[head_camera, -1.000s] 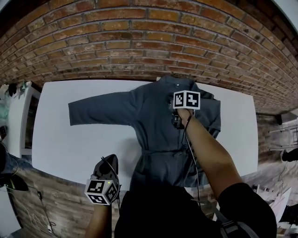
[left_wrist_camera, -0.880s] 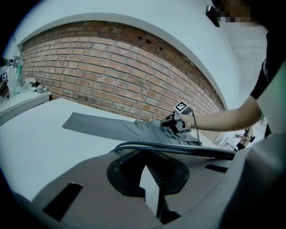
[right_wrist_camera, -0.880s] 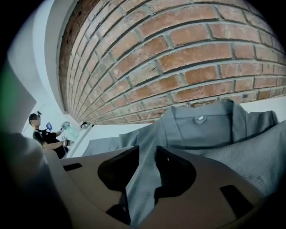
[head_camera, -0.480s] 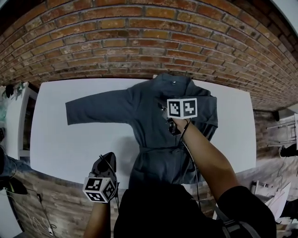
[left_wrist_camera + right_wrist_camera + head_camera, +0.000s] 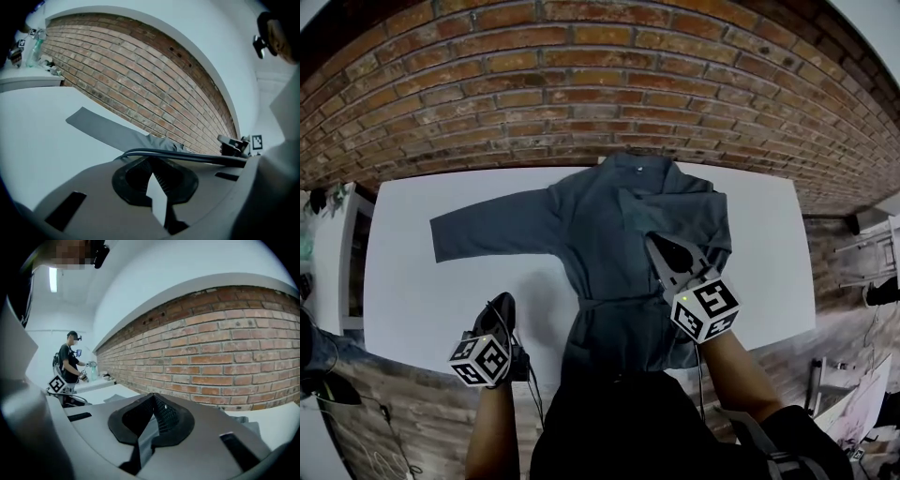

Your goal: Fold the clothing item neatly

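A grey-blue jacket (image 5: 609, 234) lies flat on the white table (image 5: 441, 291), collar toward the brick wall. Its left sleeve (image 5: 487, 225) stretches out to the left, and the right sleeve (image 5: 694, 211) is folded across the chest. My right gripper (image 5: 658, 246) hovers above the jacket's right side. Its jaws have just been closing and now stand shut (image 5: 153, 397) with nothing between them. My left gripper (image 5: 500, 307) is shut and empty near the table's front edge, left of the hem. In the left gripper view (image 5: 152, 161) the outstretched sleeve (image 5: 108, 131) lies ahead.
A brick wall (image 5: 600, 84) runs along the table's far edge. A second white table (image 5: 28, 82) with a bottle stands off to the left, and another person (image 5: 70, 362) stands beside it. Bare tabletop lies left of the jacket under the sleeve.
My right gripper has drawn back from the jacket's chest toward the front edge, risen and rolled. The left gripper has shifted a little to the left.
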`<state>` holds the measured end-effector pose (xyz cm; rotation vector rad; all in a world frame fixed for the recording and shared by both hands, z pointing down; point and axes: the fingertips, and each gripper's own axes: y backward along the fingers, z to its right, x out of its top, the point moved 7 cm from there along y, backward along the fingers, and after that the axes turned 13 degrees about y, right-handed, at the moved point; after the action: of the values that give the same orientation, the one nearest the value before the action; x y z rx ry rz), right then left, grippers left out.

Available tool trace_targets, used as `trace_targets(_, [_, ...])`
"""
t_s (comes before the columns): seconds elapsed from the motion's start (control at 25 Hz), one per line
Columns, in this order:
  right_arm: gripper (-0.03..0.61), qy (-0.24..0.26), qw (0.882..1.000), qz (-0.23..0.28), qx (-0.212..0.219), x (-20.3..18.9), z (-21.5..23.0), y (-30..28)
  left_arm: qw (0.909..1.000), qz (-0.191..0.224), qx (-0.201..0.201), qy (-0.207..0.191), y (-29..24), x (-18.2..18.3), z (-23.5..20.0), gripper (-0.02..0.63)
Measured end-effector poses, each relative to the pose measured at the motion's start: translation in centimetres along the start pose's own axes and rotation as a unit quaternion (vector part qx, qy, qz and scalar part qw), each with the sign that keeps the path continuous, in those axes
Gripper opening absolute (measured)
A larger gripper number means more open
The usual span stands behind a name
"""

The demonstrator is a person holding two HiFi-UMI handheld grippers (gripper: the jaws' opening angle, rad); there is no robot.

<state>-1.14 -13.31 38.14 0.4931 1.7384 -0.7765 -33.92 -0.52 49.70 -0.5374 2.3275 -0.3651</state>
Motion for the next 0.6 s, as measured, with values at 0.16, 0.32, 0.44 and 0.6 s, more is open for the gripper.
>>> trace_targets(0.16, [0.002,0.024,1.000,0.002,-0.005,0.9,-0.9,3.2,0.9988,0.029,0.019,0.036,0.2,2.0,-2.3,-0.009])
trace_targets(0.32, [0.002,0.031,0.999,-0.004,-0.013,1.0,-1.4,4.6,0.9921,0.067,0.025,0.103,0.8,4.1,-5.1,-0.009])
trace_targets(0.44, [0.002,0.031,0.999,-0.018,-0.020,1.0,-1.8,5.0,0.9749,0.102,0.009,0.198,0.9,5.3,-7.6,-0.009])
trace_targets(0.6, [0.002,0.052,0.998,-0.031,-0.015,1.2,-3.0,5.2,0.9320,0.162,-0.020,0.324,1.2,6.9,-11.4,-0.009])
